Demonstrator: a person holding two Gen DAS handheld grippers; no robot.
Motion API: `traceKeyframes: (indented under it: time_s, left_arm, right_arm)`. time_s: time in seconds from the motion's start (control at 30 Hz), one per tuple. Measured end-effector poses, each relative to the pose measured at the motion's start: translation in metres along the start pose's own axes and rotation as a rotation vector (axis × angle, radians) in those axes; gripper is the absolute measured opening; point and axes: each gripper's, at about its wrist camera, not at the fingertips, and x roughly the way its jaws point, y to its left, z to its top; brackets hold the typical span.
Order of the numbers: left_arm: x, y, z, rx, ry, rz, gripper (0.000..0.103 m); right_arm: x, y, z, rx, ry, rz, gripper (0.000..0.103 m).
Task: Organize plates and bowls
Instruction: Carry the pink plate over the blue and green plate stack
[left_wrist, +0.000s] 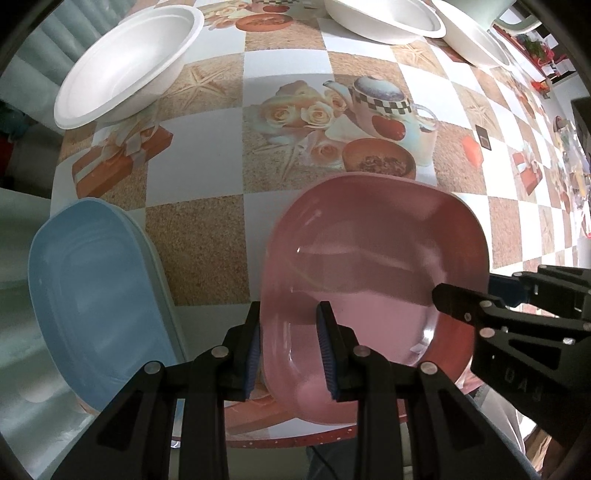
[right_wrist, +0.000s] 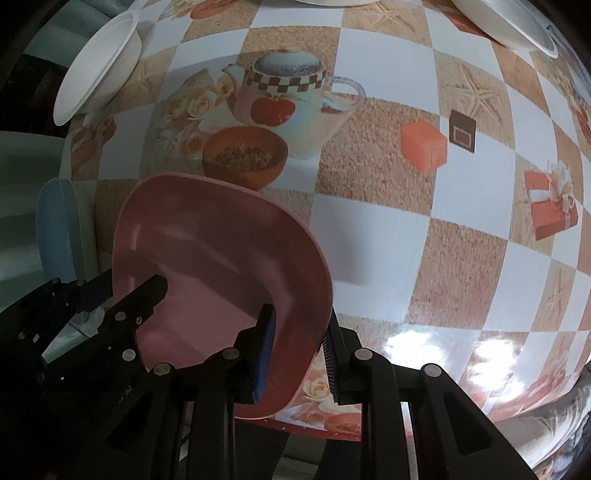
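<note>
Table (left_wrist: 207, 236), near edge: pink plate (left_wrist: 373, 258) overhangs the edge, tilted. Left gripper (left_wrist: 290, 354) pinches the plate's left rim; right gripper (right_wrist: 299, 354) pinches its right rim. Blue plate (left_wrist: 96, 295) at the near-left corner, apart.

I am looking down on a table (left_wrist: 207, 236) covered in a glossy checked cloth of white and sandy squares. Printed pictures are showing on it: a teapot with an apple (left_wrist: 384, 107) beside cream roses (left_wrist: 299, 114), a brown bowl of grains (left_wrist: 378, 160), and a ribboned orange gift box (left_wrist: 118, 158). In the right wrist view light is glaring off the cloth near its front edge (right_wrist: 436, 343), and another printed gift box (right_wrist: 552, 210) is sitting towards the right.
</note>
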Motion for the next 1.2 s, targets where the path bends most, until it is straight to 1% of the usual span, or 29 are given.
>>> traceKeyframes:
  time_s: [0.17,0.2,0.27,0.3,0.5,0.77,1.0,1.2]
  left_arm:
    - [-0.008,-0.015,0.004,0.01,0.002,0.006,0.031]
    - [-0.011,-0.024,0.007,0.008,0.002,0.007,0.031]
    - [-0.011,-0.025,0.006,0.011,0.004,0.01,0.031]
    - [-0.015,-0.039,0.012,0.01,0.005,0.011,0.031]
    - [-0.013,-0.048,0.014,0.014,0.008,0.015,0.031]
    - [-0.012,-0.058,0.013,0.003,0.021,-0.002,0.031]
    - [-0.018,-0.073,0.011,0.019,0.012,0.005,0.031]
    - [-0.032,-0.082,0.011,0.001,-0.006,-0.016,0.031]
  right_arm:
    - [0.004,0.001,-0.005,-0.004,-0.005,-0.006,0.026]
    - [0.004,0.002,-0.005,-0.003,-0.006,-0.006,0.026]
    - [0.004,0.004,-0.005,-0.004,-0.006,-0.003,0.026]
    - [0.001,0.0,-0.007,-0.003,-0.005,-0.002,0.026]
    - [-0.004,-0.008,0.001,-0.003,0.0,-0.001,0.026]
    - [-0.01,-0.012,0.0,0.016,0.006,0.007,0.026]
    - [-0.026,-0.015,0.003,0.018,-0.01,0.012,0.026]
    - [-0.039,-0.017,0.007,0.019,-0.022,0.018,0.026]
